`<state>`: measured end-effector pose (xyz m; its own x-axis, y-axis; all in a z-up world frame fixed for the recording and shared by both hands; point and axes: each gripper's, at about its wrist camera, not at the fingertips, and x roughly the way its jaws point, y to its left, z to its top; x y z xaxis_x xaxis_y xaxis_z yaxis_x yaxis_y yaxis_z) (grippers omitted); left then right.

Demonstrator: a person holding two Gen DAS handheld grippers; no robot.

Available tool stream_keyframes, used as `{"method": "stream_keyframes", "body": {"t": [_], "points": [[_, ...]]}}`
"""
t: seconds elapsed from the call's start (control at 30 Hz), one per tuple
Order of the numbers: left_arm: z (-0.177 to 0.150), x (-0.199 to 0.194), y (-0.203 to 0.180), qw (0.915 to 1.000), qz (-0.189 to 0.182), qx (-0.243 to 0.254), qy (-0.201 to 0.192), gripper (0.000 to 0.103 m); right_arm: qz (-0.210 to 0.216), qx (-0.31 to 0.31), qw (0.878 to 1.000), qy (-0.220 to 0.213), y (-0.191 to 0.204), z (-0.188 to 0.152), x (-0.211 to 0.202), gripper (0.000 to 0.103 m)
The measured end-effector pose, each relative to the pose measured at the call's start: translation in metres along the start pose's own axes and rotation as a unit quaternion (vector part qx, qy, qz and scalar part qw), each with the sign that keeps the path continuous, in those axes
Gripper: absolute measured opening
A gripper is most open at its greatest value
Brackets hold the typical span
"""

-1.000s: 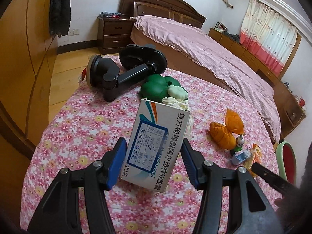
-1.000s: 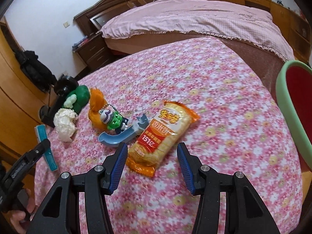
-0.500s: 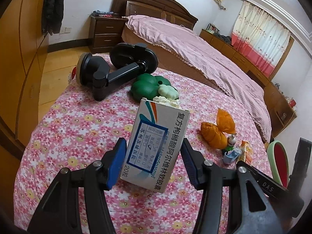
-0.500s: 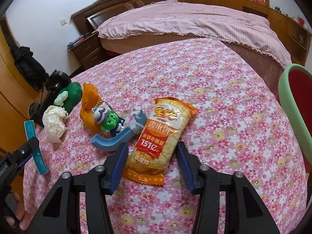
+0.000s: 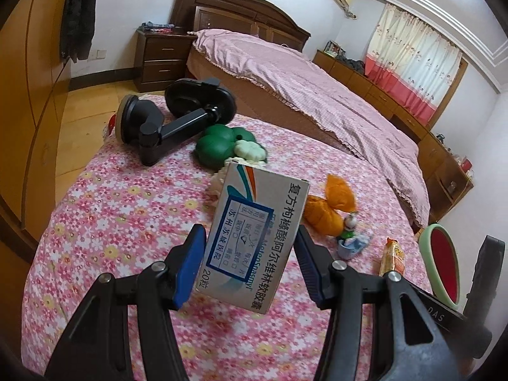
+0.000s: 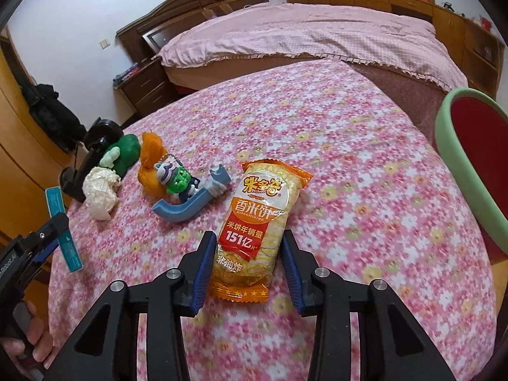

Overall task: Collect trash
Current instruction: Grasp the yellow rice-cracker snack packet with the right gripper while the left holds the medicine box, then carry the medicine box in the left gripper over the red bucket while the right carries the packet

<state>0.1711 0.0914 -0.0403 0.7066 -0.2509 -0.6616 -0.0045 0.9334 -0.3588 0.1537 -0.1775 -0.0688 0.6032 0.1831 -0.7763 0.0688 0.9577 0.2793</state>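
The box [image 5: 254, 241] in the left gripper [image 5: 247, 266] is smooth printed card. Between the right gripper's [image 6: 246, 266] ribbed blue pads lies a glossy, crinkled wrapper [image 6: 258, 231] — on matt floral cloth [image 6: 349, 171]. Left of it: crumpled paper [image 6: 100, 190], shiny plastic toy [image 6: 187, 197].

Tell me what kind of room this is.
A home bedroom, most likely: a bed with a pink cover and dark wooden headboard, a nightstand beside it, and a curtained window.
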Motion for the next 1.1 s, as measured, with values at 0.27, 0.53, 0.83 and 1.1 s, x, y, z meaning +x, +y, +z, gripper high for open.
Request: {"method": "stream_keyframes", "body": {"t": [0.27, 0.53, 0.83, 1.1], "points": [[-0.008, -0.019, -0.020, 0.9999, -0.009, 0.014, -0.005, 0.057, 0.014, 0.010, 1.000, -0.022, -0.011, -0.007, -0.033, 0.042], [-0.014, -0.034, -0.041, 0.9994, -0.016, 0.028, -0.007, 0.057, 0.028, 0.020, 0.998, -0.046, -0.021, -0.014, -0.063, 0.042], [-0.021, -0.047, -0.072, 0.9981, -0.029, 0.054, -0.008, 0.057, 0.037, 0.032, 0.996, -0.072, -0.036, -0.018, -0.091, 0.041], [-0.030, -0.048, -0.103, 0.9958, -0.045, 0.080, 0.002, 0.057, 0.039, 0.051, 0.993, -0.097, -0.058, -0.022, -0.116, 0.041]]}}
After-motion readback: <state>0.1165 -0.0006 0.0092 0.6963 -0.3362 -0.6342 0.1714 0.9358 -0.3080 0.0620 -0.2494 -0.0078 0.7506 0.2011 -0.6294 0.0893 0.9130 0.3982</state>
